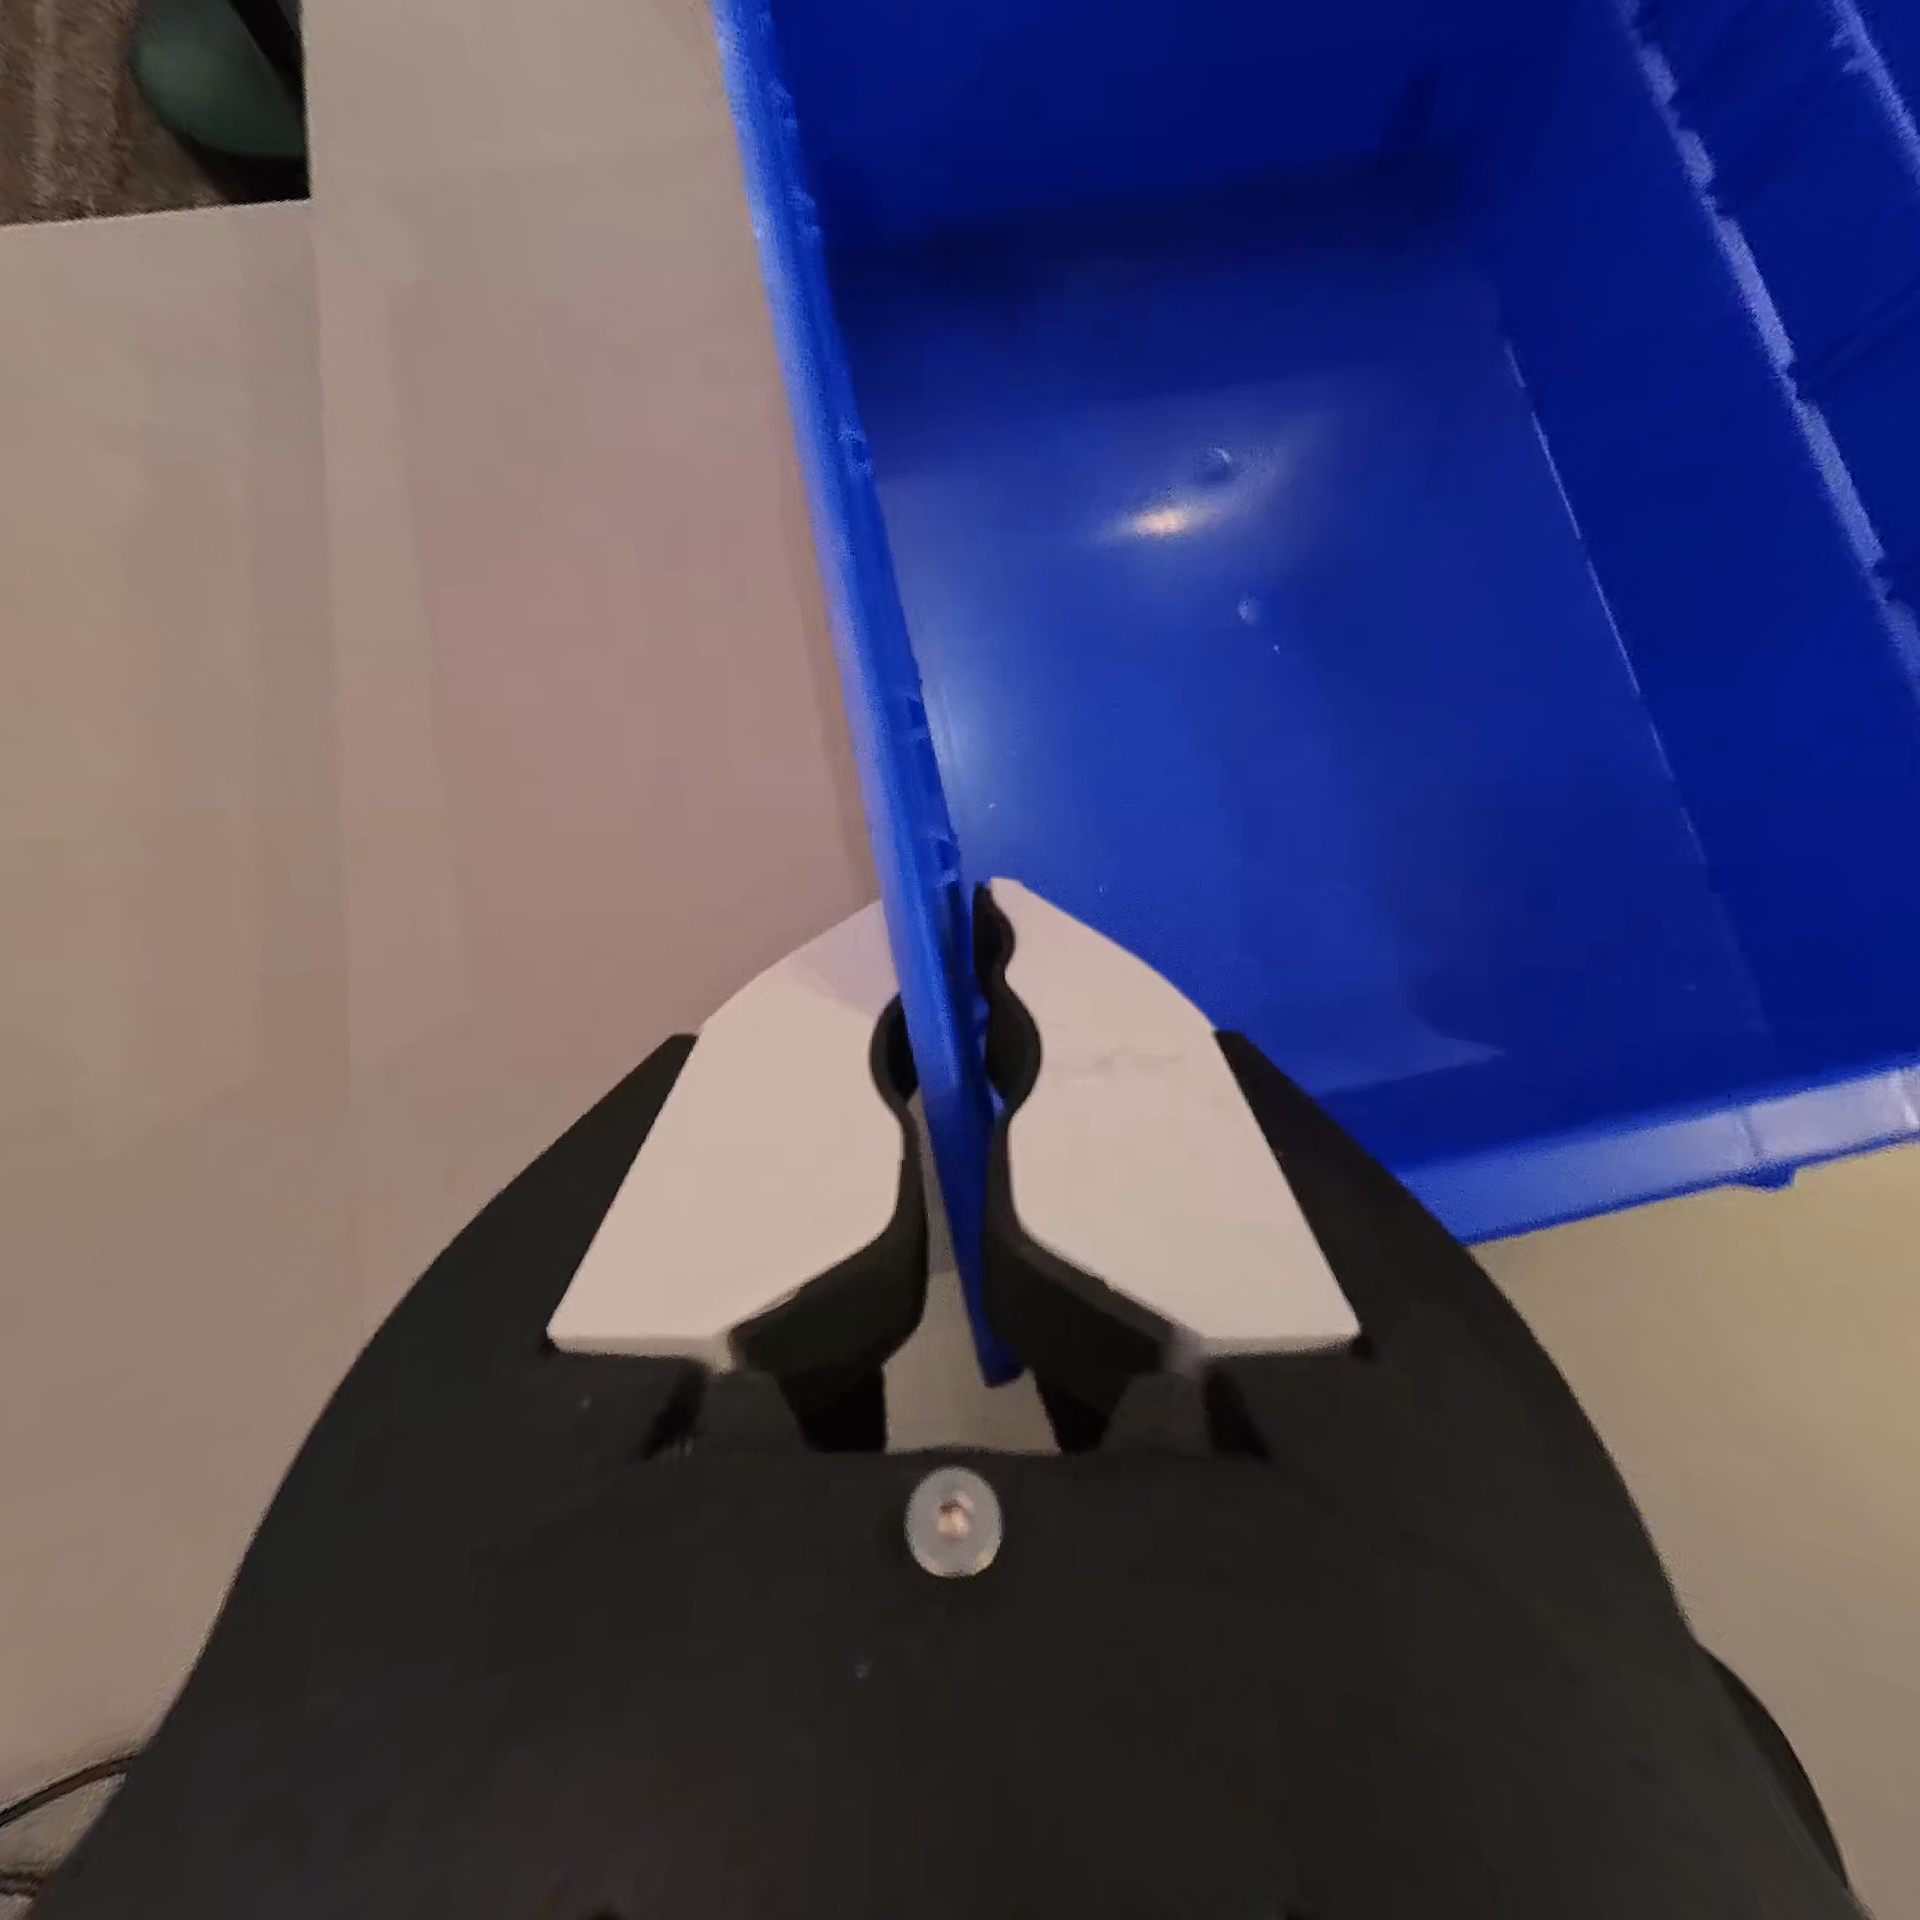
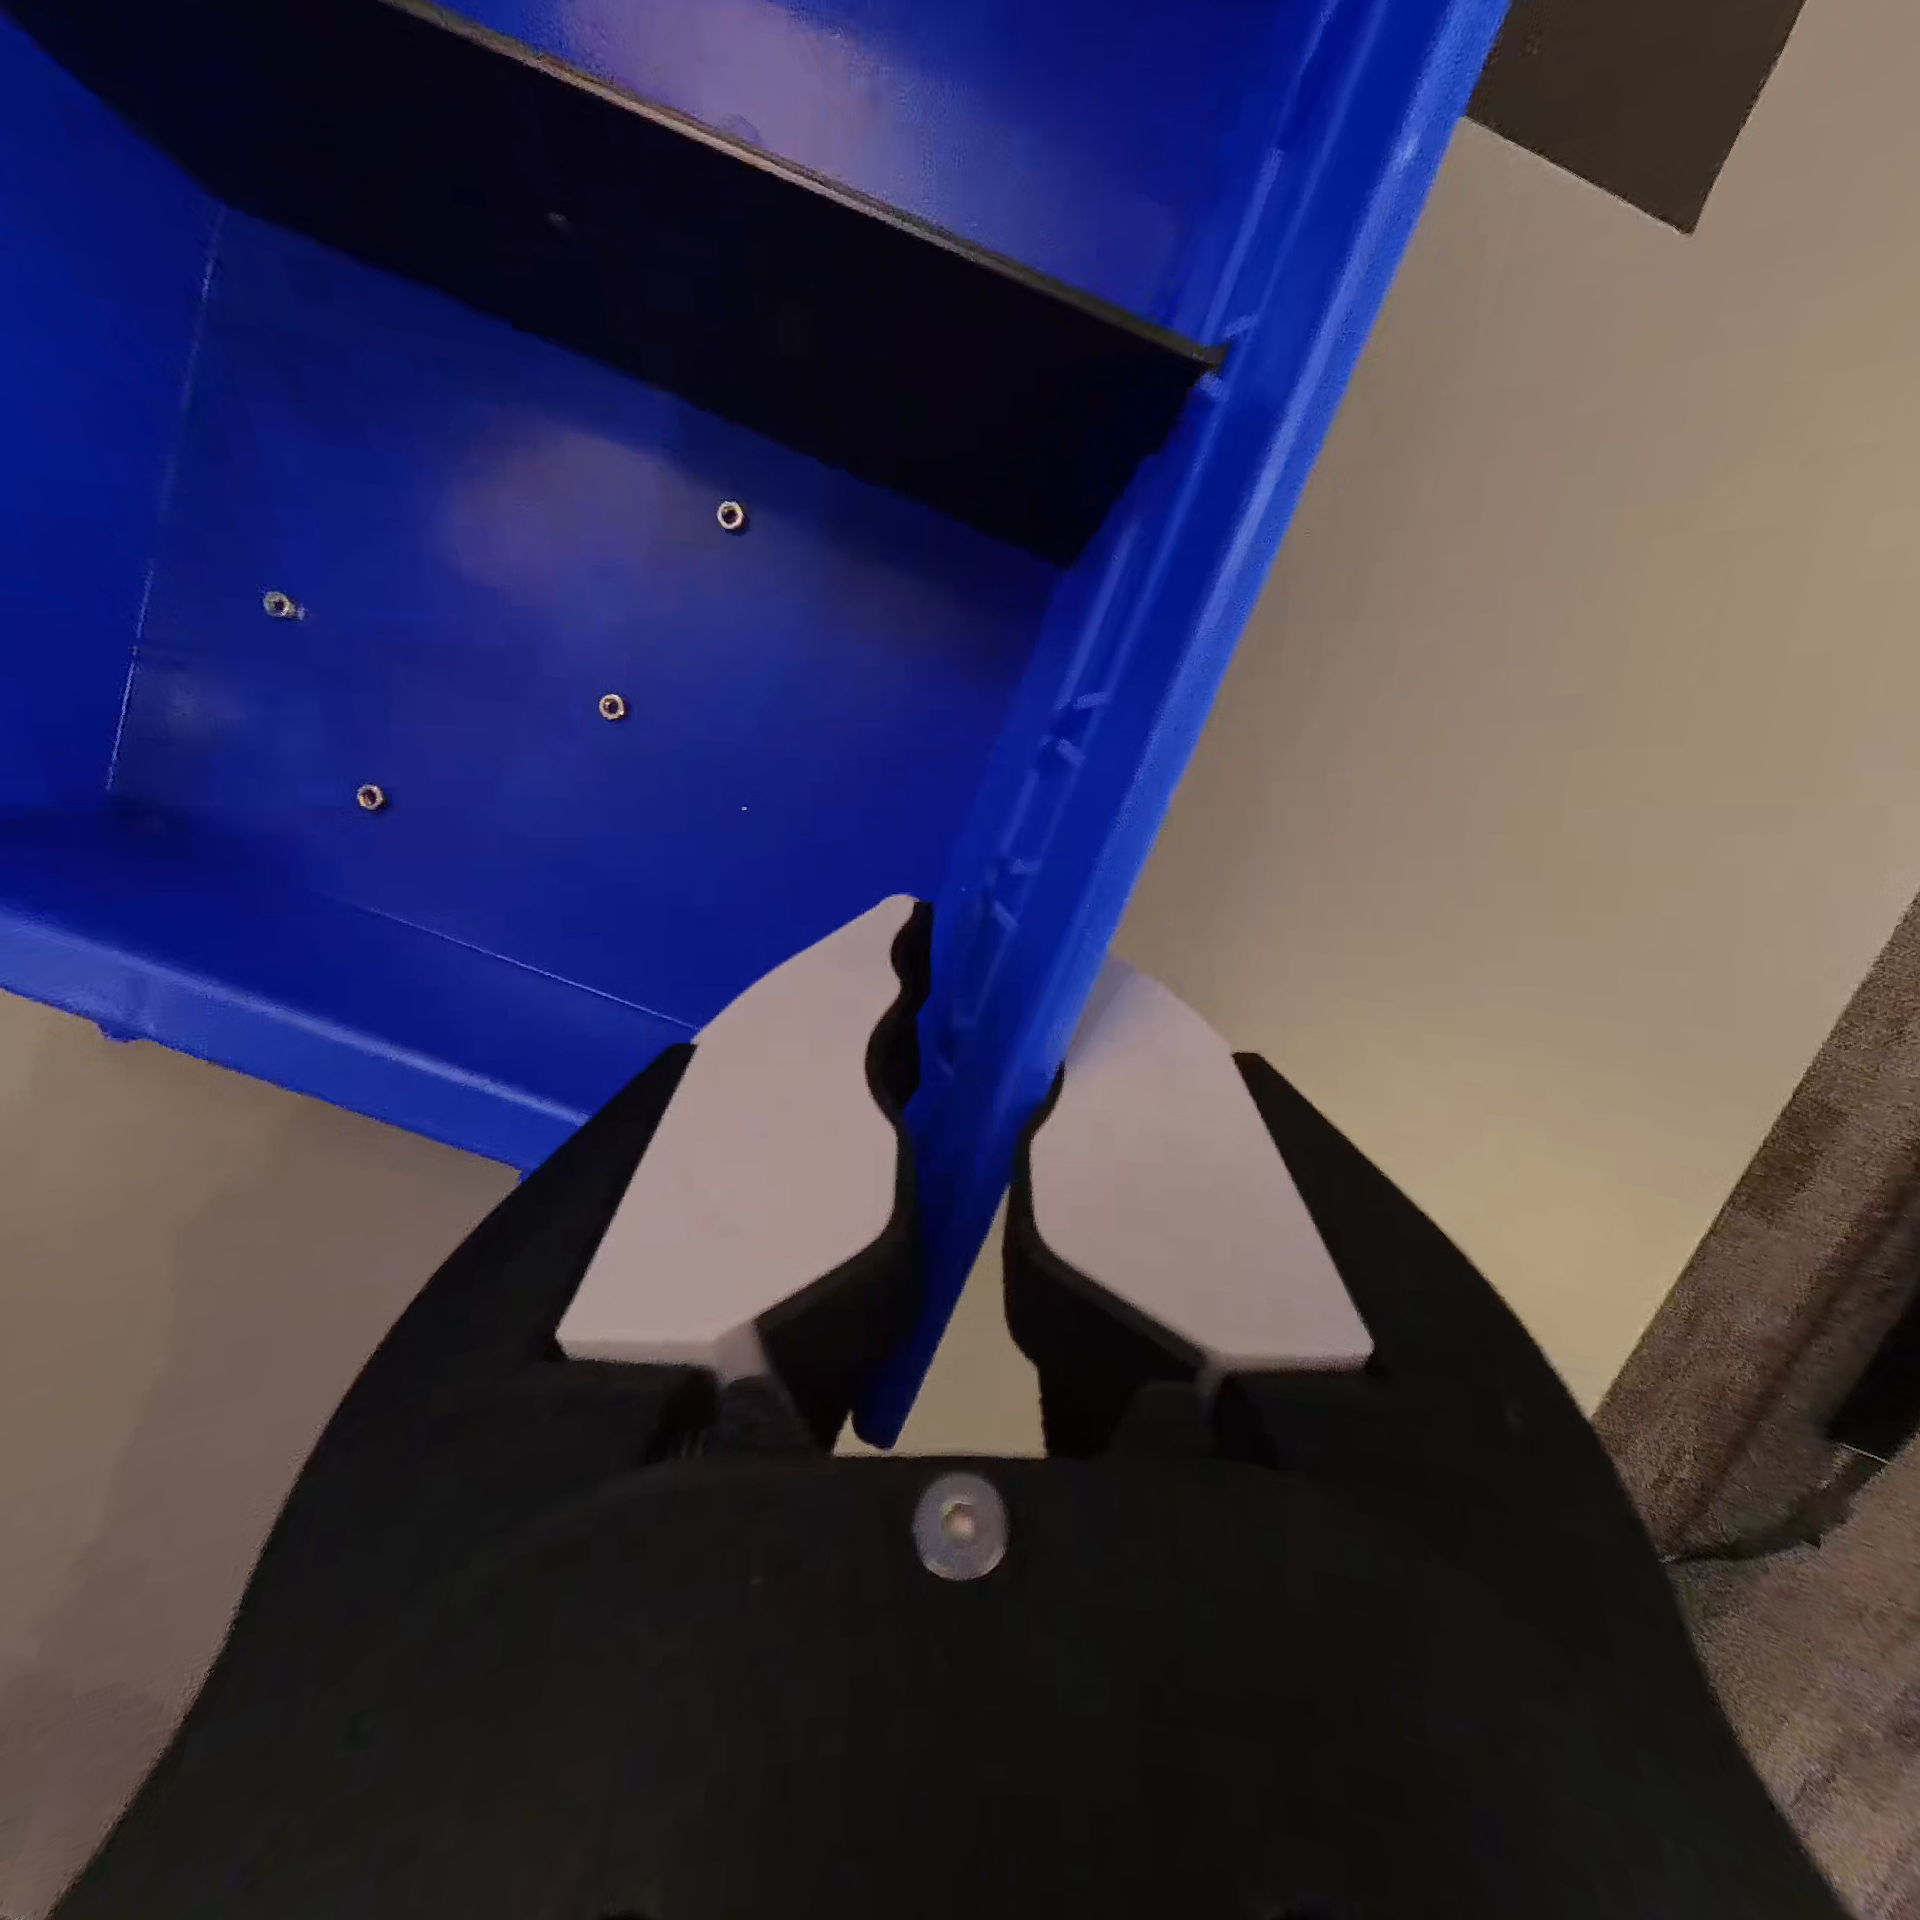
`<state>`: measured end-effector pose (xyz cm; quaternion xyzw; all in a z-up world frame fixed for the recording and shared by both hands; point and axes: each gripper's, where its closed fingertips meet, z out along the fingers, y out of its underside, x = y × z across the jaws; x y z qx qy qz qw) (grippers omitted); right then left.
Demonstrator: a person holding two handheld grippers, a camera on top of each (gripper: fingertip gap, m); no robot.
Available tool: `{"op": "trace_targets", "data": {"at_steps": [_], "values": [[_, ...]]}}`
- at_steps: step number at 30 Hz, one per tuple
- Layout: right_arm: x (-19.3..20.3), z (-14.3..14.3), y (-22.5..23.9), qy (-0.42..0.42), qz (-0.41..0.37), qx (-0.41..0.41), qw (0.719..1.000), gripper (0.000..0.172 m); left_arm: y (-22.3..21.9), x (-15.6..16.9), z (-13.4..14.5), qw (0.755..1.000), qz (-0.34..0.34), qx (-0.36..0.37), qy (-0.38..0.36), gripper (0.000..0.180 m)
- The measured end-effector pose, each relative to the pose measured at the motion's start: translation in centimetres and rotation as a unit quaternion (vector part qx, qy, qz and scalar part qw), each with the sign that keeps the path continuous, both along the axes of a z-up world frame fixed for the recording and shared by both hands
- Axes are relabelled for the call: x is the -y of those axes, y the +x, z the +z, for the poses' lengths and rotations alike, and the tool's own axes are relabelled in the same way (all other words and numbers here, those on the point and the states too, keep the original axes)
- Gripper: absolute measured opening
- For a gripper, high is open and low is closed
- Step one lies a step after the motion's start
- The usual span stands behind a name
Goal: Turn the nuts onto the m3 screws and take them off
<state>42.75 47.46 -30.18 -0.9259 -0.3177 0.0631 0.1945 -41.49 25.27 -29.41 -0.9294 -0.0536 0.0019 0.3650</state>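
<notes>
My left gripper (image 1: 951,997) is clamping the side wall of a blue plastic bin (image 1: 1299,623): one finger is sitting outside the wall and the other finger (image 1: 1013,1039) inside it, both black pads are pressing flat against the plastic, and the jaws are standing only as far apart as the wall is thick. The rim is running straight up between them and away from the camera.

My right gripper (image 2: 982,1018) is doing the same on the opposite side wall, which I am taking to belong to the same bin. Its inner finger (image 2: 831,1091) is lying against the wall's inside face; the outer one is partly hidden behind the rim, so I am fairly sure, though not certain, that its pad is pressing too.

Each wall is running forward from the jaws, so the bin's long axis is pointing away from me, with its low front lip nearest and its open top facing the cameras. A dark divider (image 2: 810,177) is crossing the interior farther back. Four small metal nuts (image 2: 612,707) are lying scattered on the blue floor in front of it.

The bin is over a pale beige tabletop (image 2: 1558,675). Grey carpet (image 2: 1818,1351) is showing beyond the table edge at the right.
</notes>
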Motion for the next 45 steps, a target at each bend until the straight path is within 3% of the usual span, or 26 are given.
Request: {"op": "trace_targets", "data": {"at_steps": [3, 8, 14, 20, 24, 27, 34, 39, 40, 41, 42, 43, 45], "values": [[0.3, 0.0, 0.1, -0.010, 0.007, -0.019, 1.000, 0.008, -0.7, 0.1, 0.2, 1.000, 0.008, -0.010, 0.009, 0.004], [3.6, 0.7, 0.6, -0.042, 0.052, -0.015, 0.998, 0.007, -0.6, 1.6, 3.2, 0.999, -0.002, 0.007, 0.052, 0.005], [10.5, 2.1, 0.7, -0.070, 0.111, -0.006, 0.991, 0.006, -0.1, 5.2, 8.4, 0.995, -0.012, -0.001, 0.096, 0.006], [18.4, 1.7, -1.6, -0.083, 0.173, -0.005, 0.981, 0.006, 0.3, 10.3, 14.2, 0.983, 0.002, 0.012, 0.182, 0.006], [22.6, 1.2, -5.7, -0.084, 0.218, -0.012, 0.972, 0.006, 0.3, 14.9, 17.5, 0.973, 0.016, 0.013, 0.231, 0.006], [24.6, 0.4, -10.7, -0.091, 0.258, -0.031, 0.961, 0.006, 0.3, 17.9, 18.3, 0.970, 0.022, 0.015, 0.242, 0.006], [26.0, -0.2, -22.9, -0.099, 0.314, -0.058, 0.942, 0.006, -1.2, 23.1, 17.3, 0.970, 0.040, 0.011, 0.240, 0.007], [25.8, 0.0, -28.3, -0.075, 0.321, -0.066, 0.942, 0.006, -2.8, 25.3, 16.1, 0.969, 0.053, 0.018, 0.242, 0.007], [25.7, 0.4, -29.0, -0.053, 0.328, -0.075, 0.940, 0.015, -3.1, 25.7, 15.9, 0.969, 0.056, 0.020, 0.242, 0.007], [25.1, 1.1, -29.4, -0.005, 0.343, -0.077, 0.936, 0.064, -3.5, 26.0, 15.7, 0.968, 0.059, 0.022, 0.242, 0.007], [24.6, 2.4, -29.5, 0.054, 0.370, -0.076, 0.924, 0.095, -3.8, 26.3, 15.7, 0.967, 0.060, 0.022, 0.245, 0.007], [24.9, 4.0, -29.3, 0.095, 0.402, -0.081, 0.907, 0.102, -4.0, 26.5, 15.6, 0.967, 0.062, 0.022, 0.247, 0.007], [27.2, 7.2, -28.5, 0.146, 0.490, -0.098, 0.854, 0.088, -4.2, 27.0, 15.7, 0.966, 0.063, 0.022, 0.249, 0.007]]}}
